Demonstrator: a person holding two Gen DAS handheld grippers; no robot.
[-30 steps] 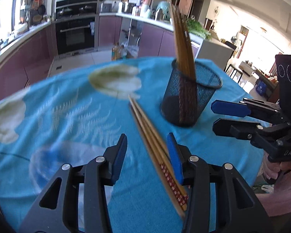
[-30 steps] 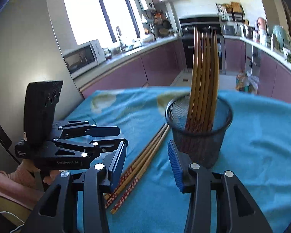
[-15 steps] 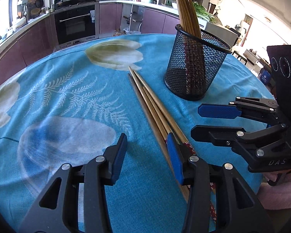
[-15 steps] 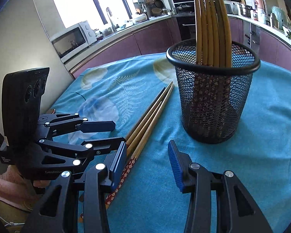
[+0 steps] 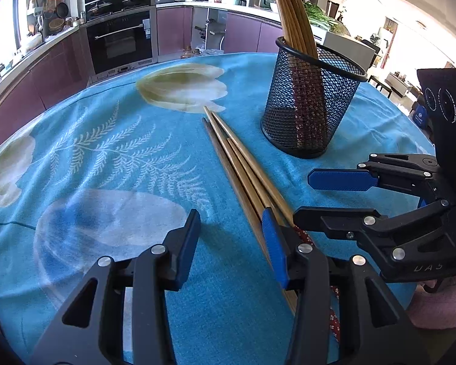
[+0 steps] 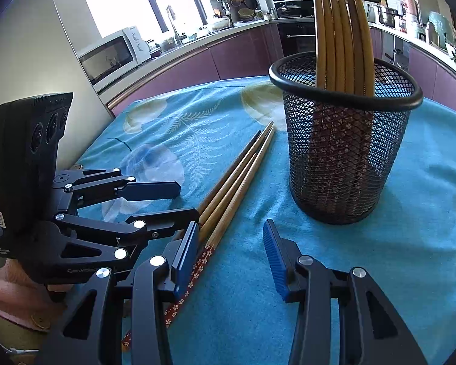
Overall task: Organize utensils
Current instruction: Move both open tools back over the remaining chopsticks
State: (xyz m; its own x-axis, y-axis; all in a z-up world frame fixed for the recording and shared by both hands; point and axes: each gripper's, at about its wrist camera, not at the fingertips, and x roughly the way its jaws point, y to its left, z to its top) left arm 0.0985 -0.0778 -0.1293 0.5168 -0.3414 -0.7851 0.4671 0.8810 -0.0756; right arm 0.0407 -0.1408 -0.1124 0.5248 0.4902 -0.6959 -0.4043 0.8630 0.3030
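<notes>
Several wooden chopsticks (image 5: 243, 164) lie side by side on the blue tablecloth, their red patterned ends toward me; they also show in the right wrist view (image 6: 231, 182). A black mesh cup (image 5: 310, 103) stands upright beyond them and holds several more chopsticks (image 6: 340, 30). My left gripper (image 5: 231, 240) is open and empty, low over the cloth, its right finger beside the loose chopsticks. My right gripper (image 6: 229, 252) is open and empty, just right of the chopsticks' patterned ends and in front of the cup (image 6: 343, 152). The two grippers sit close together.
The round table is covered by a blue cloth (image 5: 106, 158) with white flower prints. Its near edge lies just under both grippers. Kitchen counters, an oven (image 5: 118, 42) and a microwave (image 6: 109, 54) stand well beyond the table.
Both grippers have come down and closer to the table. The left gripper has shifted so the loose chopsticks now lie along its right finger. Both jaws stayed open.
</notes>
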